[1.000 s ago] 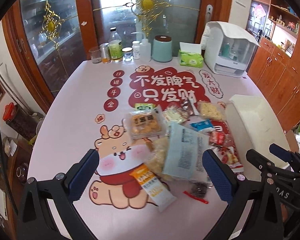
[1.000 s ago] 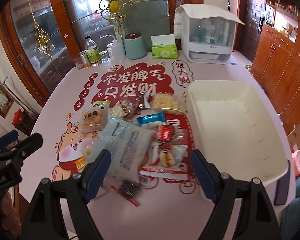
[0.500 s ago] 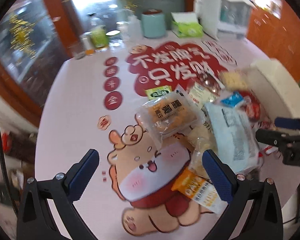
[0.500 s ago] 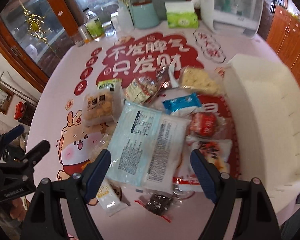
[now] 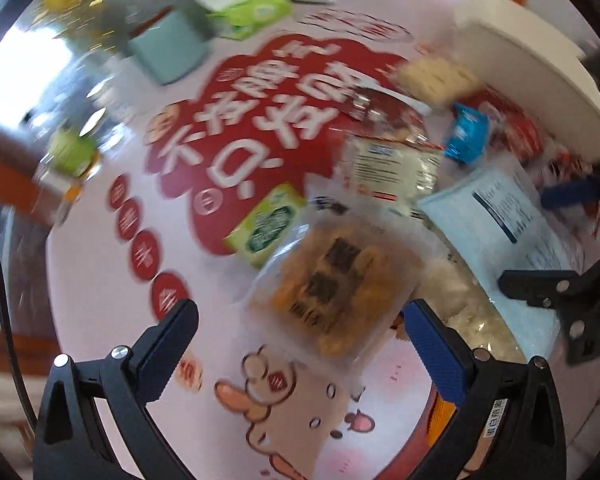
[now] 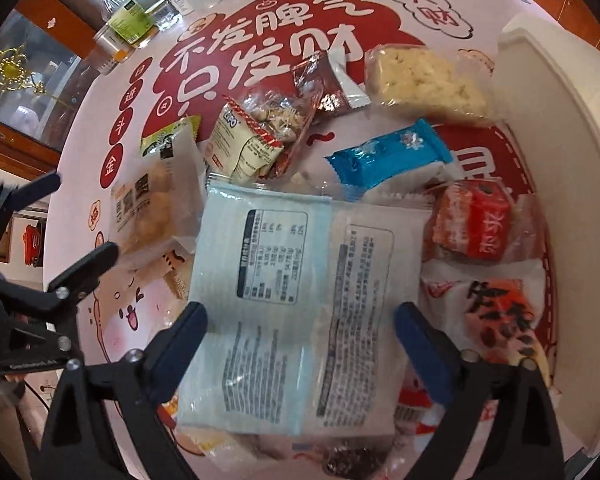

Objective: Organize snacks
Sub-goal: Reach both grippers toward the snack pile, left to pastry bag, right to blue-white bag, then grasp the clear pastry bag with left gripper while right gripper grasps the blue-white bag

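A heap of snack packs lies on the printed tablecloth. My left gripper [image 5: 300, 336] is open, low over a clear pack of golden biscuits [image 5: 336, 288], which sits between its jaws. My right gripper [image 6: 300, 320] is open, straddling a large pale blue and white packet [image 6: 292, 280]. Around it lie a blue wrapper [image 6: 392, 156], a red-labelled pack [image 6: 476, 228], a yellow crisp pack [image 6: 424, 80] and a nut pack [image 6: 260, 136]. The biscuit pack also shows in the right wrist view [image 6: 152, 208], with the left gripper [image 6: 76, 220] beside it.
A white plastic bin [image 6: 560, 160] stands to the right of the heap; it also shows in the left wrist view [image 5: 532, 64]. Bottles [image 6: 128, 20], a teal canister [image 5: 168, 48] and a green tissue box [image 5: 252, 12] stand at the table's far edge.
Both grippers have dropped and moved forward over the heap. The left has closed in on the biscuit pack, the right on the pale blue packet. Both stay open.
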Motion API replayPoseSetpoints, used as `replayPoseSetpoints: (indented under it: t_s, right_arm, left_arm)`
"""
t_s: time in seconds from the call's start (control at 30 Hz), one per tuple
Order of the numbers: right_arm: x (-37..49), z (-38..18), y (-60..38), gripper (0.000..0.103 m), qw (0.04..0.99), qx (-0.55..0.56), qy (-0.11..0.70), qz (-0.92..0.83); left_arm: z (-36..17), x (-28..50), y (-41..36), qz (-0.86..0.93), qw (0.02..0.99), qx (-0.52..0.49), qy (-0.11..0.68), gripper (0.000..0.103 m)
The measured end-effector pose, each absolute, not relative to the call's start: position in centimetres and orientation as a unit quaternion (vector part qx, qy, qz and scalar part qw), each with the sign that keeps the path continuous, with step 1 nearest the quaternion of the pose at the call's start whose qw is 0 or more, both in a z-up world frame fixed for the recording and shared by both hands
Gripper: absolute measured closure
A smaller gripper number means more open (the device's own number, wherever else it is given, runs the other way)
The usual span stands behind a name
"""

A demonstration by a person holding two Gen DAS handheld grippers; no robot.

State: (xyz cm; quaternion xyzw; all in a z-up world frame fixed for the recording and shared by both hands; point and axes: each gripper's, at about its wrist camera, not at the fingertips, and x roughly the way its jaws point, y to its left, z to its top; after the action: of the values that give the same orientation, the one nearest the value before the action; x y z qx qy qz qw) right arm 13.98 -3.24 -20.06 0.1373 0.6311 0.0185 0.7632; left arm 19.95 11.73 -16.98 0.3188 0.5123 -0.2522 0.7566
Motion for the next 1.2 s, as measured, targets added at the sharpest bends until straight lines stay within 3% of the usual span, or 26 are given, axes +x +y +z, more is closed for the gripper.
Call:
replayPoseSetpoints:
  t_s: [0.27,0.43,0.5,0.53,0.73,0.83,1.2]
  right_arm:
    - [14.9,-20.9,-2.2,0.000,0.762,0.107,0.639,0.001]
    - [15.5,-21.9,-2.0,0.000,0.760,0.109,0.640,-0.004]
    - [15.6,-22.0,-2.0,0.001,0.760,0.112,0.640,0.000]
    - [15.4,-21.9,-2.2,0.005,0.760,0.113,0.640,0.000]
    - [14.4,-20.7,-1.8,0.019,0.779,0.098,0.619,0.006]
    - [13.7,-19.0,-1.7,0.031,0.794,0.097,0.600,0.021]
    - [9.5,-13.3,-2.7,0.038,0.825,0.109,0.547,0.089]
  left_arm:
    - [-21.5,21.8,9.3,-0.275,0.706,0.382,0.528,0.001]
    - [-23.0,23.6,9.4,-0.271,0.702,0.350,0.558,0.000]
    - [-23.1,24.1,9.7,-0.265,0.709,0.325,0.567,0.004]
    - [-22.9,23.9,9.7,-0.262,0.715,0.322,0.562,0.013]
    - [-22.0,23.0,10.8,-0.230,0.733,0.282,0.575,0.034]
    - [-20.9,21.8,11.8,-0.206,0.746,0.259,0.579,0.036]
    - [-11.4,14.3,14.2,-0.146,0.813,0.132,0.549,0.037]
